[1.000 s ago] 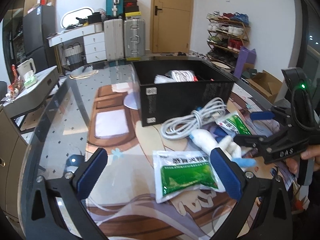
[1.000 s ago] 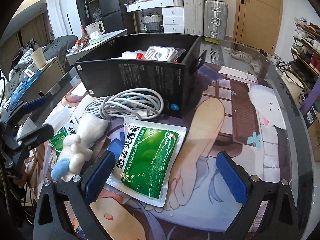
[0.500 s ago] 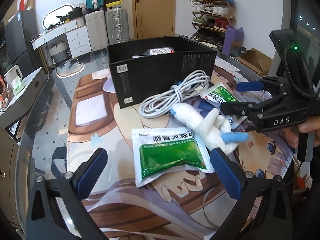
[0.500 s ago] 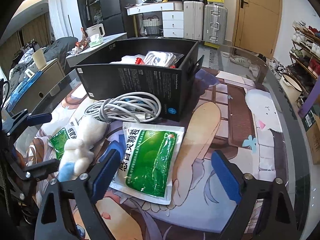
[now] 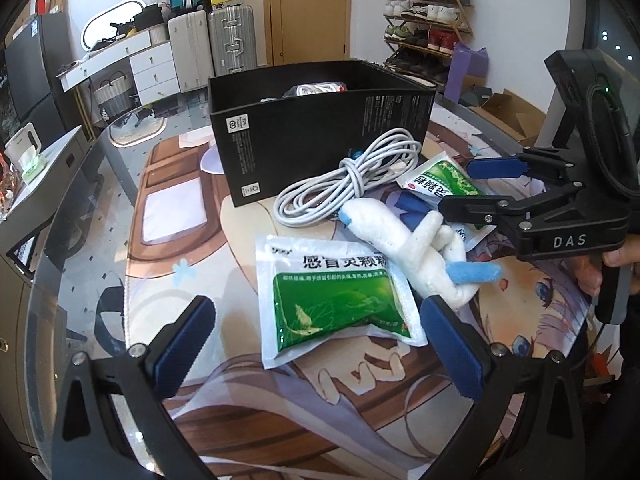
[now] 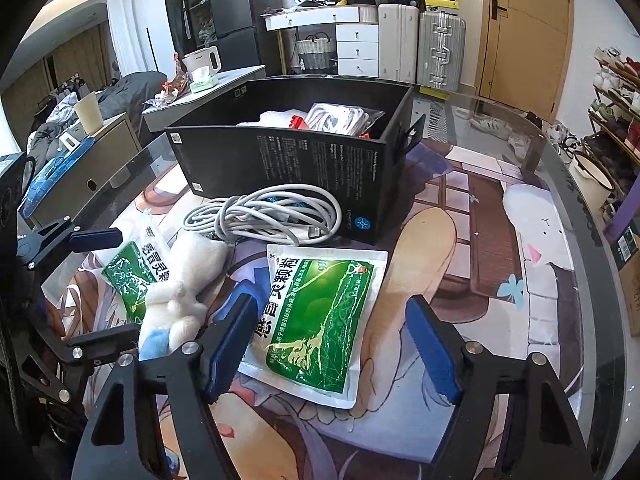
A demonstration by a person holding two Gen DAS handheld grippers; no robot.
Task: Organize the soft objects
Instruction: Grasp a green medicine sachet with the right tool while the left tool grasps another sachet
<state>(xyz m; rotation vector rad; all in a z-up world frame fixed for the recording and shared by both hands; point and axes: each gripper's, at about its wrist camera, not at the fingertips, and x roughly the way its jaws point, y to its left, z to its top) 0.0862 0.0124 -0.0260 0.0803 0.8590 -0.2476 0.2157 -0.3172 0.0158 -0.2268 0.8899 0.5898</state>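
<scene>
A white plush toy with a blue tip [image 5: 404, 246] lies on the table between two green medicine pouches; it also shows in the right wrist view [image 6: 182, 292]. One green pouch [image 5: 336, 300] lies just ahead of my open left gripper [image 5: 320, 344]. My right gripper [image 6: 332, 344] is open over the other large pouch [image 6: 320, 320]. In the left wrist view the right gripper [image 5: 460, 188] hovers open over the toy and a smaller pouch [image 5: 440, 178]. A coiled white cable [image 5: 344, 178] lies against the black box [image 5: 320, 128], which holds bagged white items [image 6: 336, 118].
The glass table has a printed anime mat [image 5: 180, 216] under it. The table's curved edge [image 6: 600, 240] runs on the right. Suitcases [image 5: 232, 40], a white dresser [image 5: 132, 64] and a shoe rack [image 5: 428, 20] stand beyond the table.
Both grippers have moved closer over the pouches and toy. The right gripper has narrowed somewhat but stays open. The objects on the table have not moved.
</scene>
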